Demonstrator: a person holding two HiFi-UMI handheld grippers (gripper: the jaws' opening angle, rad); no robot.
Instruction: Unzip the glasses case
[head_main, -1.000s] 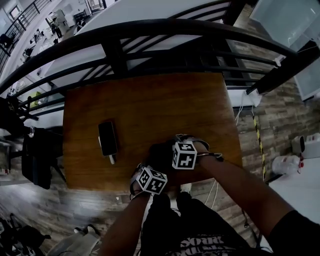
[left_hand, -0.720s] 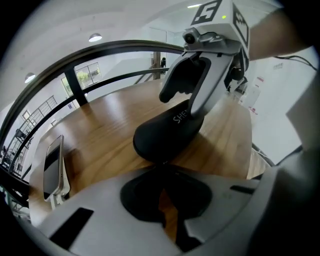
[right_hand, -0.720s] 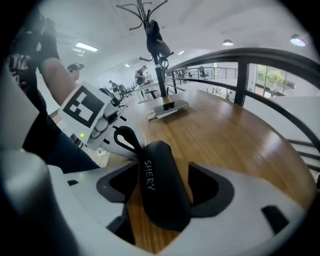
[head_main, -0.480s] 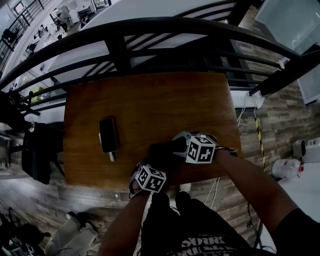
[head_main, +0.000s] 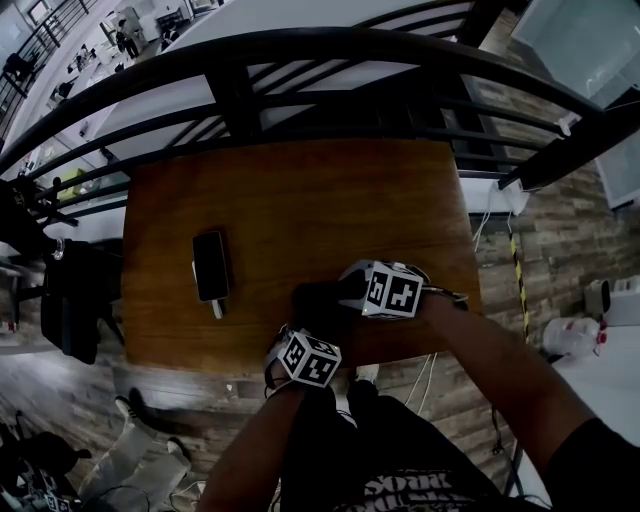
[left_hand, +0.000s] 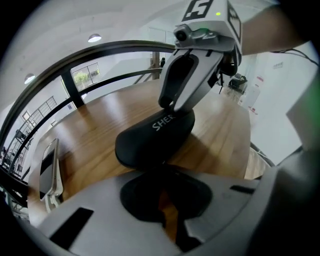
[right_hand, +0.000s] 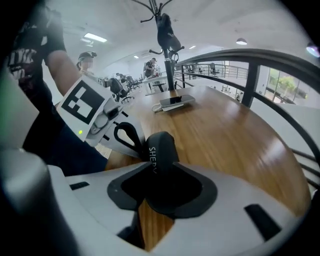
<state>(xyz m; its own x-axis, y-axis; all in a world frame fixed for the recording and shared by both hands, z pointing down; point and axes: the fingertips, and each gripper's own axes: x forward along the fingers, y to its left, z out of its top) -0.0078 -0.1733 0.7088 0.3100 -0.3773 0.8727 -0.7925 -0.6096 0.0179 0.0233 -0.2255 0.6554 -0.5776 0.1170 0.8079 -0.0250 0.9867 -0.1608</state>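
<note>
The black glasses case (head_main: 318, 305) lies on the wooden table (head_main: 300, 190), close to the table's near edge and a little right of its middle. A phone (head_main: 210, 265) lies on the table's left half. The left gripper (left_hand: 164, 197), reaching in over that near edge, has its jaws drawn narrow on the case's near end. The right gripper (right_hand: 159, 187), further in over the table, has just been closing its jaws and pinches the case's other end (white lettering shows on the lid).

bare tabletop (head_main: 330, 205) ahead, phone (head_main: 211, 266) left, railing (head_main: 300, 48) beyond
</note>
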